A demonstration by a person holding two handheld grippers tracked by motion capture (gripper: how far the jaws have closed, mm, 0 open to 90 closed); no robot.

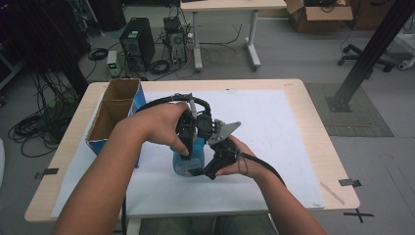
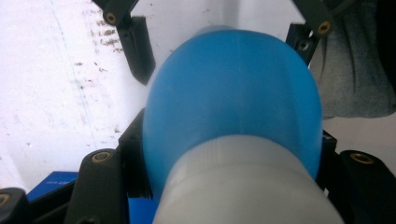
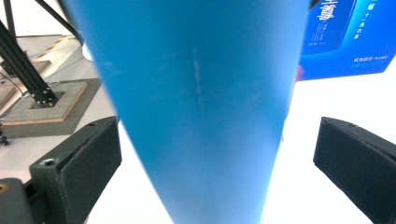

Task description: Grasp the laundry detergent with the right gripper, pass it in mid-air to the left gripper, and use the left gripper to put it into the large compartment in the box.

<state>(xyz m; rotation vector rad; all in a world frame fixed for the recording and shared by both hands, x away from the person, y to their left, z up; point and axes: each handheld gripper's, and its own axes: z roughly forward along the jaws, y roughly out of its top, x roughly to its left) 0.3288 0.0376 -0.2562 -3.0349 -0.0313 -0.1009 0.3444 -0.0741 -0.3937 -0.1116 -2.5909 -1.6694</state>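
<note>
A blue bottle (image 1: 197, 147) with a pale grey cap (image 1: 183, 168) is held over the white sheet at the table's middle. My left gripper (image 1: 188, 149) comes down on it from above, and in the left gripper view its jaws press both sides of the blue bottle (image 2: 233, 93) just behind the cap (image 2: 243, 186), so the left gripper (image 2: 231, 147) is shut on it. My right gripper (image 1: 208, 169) sits at the bottle's right side. In the right gripper view the blue bottle (image 3: 201, 93) stands between the pads (image 3: 88, 158) with gaps, so the right gripper (image 3: 219, 158) is open.
An open blue cardboard box (image 1: 115, 115) stands at the table's left, close to the hands; its printed side (image 3: 345, 37) shows behind the bottle. The white sheet (image 1: 274, 127) covers most of the table. Computers, cables and a second desk lie beyond the far edge.
</note>
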